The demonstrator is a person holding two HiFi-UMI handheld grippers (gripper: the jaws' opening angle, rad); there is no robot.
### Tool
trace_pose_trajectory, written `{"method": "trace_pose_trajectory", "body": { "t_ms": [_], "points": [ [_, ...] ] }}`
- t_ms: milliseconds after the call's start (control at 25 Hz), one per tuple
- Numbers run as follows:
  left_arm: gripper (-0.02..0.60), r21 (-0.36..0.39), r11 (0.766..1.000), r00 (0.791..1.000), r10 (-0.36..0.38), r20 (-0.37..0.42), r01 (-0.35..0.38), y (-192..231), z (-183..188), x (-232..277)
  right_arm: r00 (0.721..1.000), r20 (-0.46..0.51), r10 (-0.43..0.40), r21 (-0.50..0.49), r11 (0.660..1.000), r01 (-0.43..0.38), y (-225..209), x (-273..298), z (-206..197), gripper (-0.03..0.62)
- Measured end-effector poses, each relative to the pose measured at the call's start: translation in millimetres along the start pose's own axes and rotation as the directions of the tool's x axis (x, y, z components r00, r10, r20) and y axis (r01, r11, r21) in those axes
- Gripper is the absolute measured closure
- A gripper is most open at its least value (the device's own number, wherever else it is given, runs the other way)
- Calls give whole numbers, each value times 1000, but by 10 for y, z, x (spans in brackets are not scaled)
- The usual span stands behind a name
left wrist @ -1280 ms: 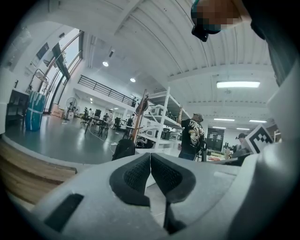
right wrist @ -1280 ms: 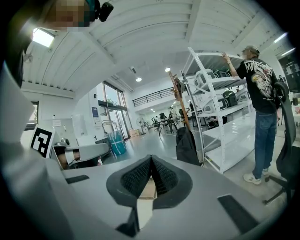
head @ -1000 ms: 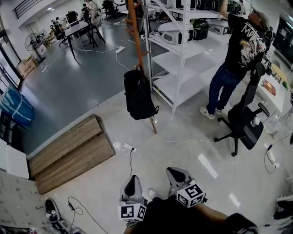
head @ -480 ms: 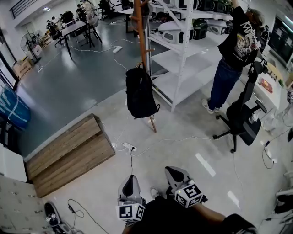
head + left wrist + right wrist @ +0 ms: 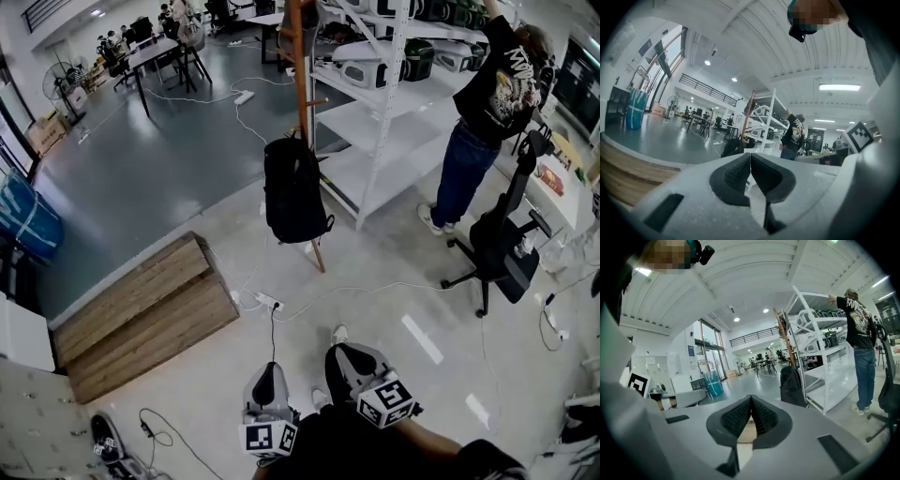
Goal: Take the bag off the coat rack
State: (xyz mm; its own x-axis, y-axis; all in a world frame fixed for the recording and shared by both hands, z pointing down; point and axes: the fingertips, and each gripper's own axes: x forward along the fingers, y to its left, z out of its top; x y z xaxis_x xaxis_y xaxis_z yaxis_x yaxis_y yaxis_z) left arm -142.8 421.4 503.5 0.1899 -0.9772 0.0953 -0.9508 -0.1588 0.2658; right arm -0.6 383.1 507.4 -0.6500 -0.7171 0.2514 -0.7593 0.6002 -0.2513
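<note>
A black backpack [image 5: 294,190] hangs on a brown wooden coat rack [image 5: 301,70] in the upper middle of the head view. The same backpack [image 5: 792,386] and rack [image 5: 786,339] show ahead in the right gripper view, and small in the left gripper view, backpack [image 5: 732,148] under rack [image 5: 747,115]. My left gripper [image 5: 267,377] and right gripper [image 5: 346,357] are at the bottom of the head view, well short of the bag. Both are shut with nothing between the pads, the left gripper [image 5: 750,159] and the right gripper [image 5: 751,402] alike.
A white metal shelving unit [image 5: 389,103] stands just right of the rack; a person [image 5: 487,112] reaches into it. A black office chair [image 5: 506,239] is at right. A low wooden platform [image 5: 141,314] lies left. A power strip [image 5: 265,302] and cables cross the floor ahead.
The backpack and rack have come slightly nearer and shifted right in the head view as I walk toward them. Both grippers stay shut and low in the frame.
</note>
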Motion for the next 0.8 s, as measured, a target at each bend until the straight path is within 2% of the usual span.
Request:
{"method": "trace_pose_trajectory", "body": {
  "t_ms": [400, 800],
  "points": [
    [564, 19, 999, 999, 50, 22, -50, 322, 191, 698, 999, 9, 36, 8, 999, -36, -369, 702, 231, 582],
    [565, 30, 996, 997, 80, 11, -81, 423, 411, 1785, 997, -13, 77, 20, 997, -77, -1028, 1514, 664, 582]
  ]
}}
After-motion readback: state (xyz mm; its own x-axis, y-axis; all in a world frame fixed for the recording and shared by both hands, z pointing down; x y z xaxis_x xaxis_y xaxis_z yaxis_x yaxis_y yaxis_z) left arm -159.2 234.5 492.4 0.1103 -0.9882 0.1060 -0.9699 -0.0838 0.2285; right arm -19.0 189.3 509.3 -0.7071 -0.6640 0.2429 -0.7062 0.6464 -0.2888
